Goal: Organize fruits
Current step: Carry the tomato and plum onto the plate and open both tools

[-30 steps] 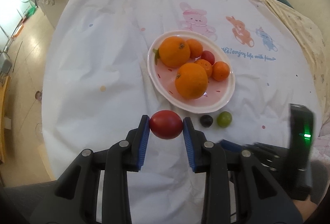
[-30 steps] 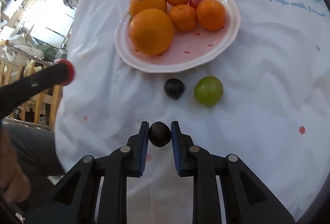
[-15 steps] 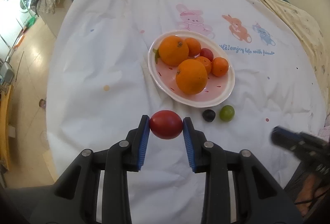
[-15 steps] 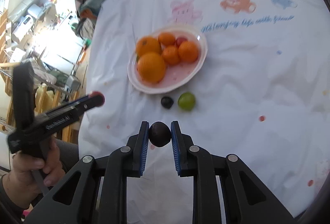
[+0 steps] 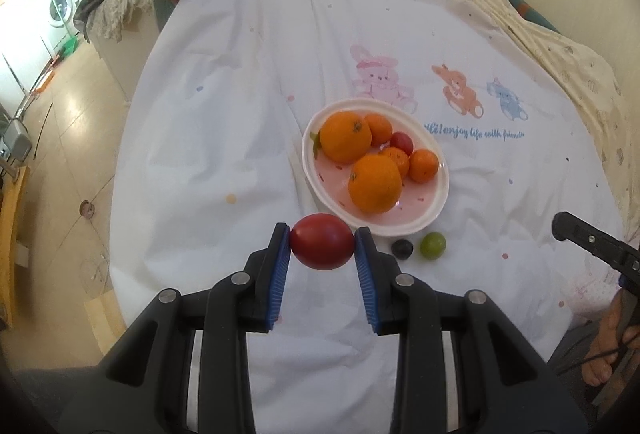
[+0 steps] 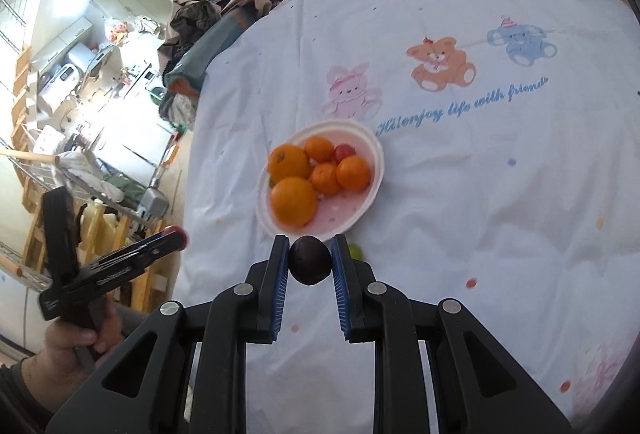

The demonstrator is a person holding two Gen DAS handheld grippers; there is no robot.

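With blue pads pressed to either side of it, sits the glossy red oval tomato, pinched in the left hand-held gripper and held up above the white cartoon-animal printed bed sheet. Over on the other side, clamped tight on a small dark purple round plum, the right hand-held gripper, also raised clear of the sheet. Beyond both, resting on the bed, the white oval plate with a pink centre, loaded with two large oranges, three smaller tangerines and one little red cherry tomato tucked among them. Just beside the plate's near rim, lying loose on the sheet, a second dark purple plum and a small green round fruit, near each other but apart. Green fruit partly hidden behind a finger in the right wrist view.
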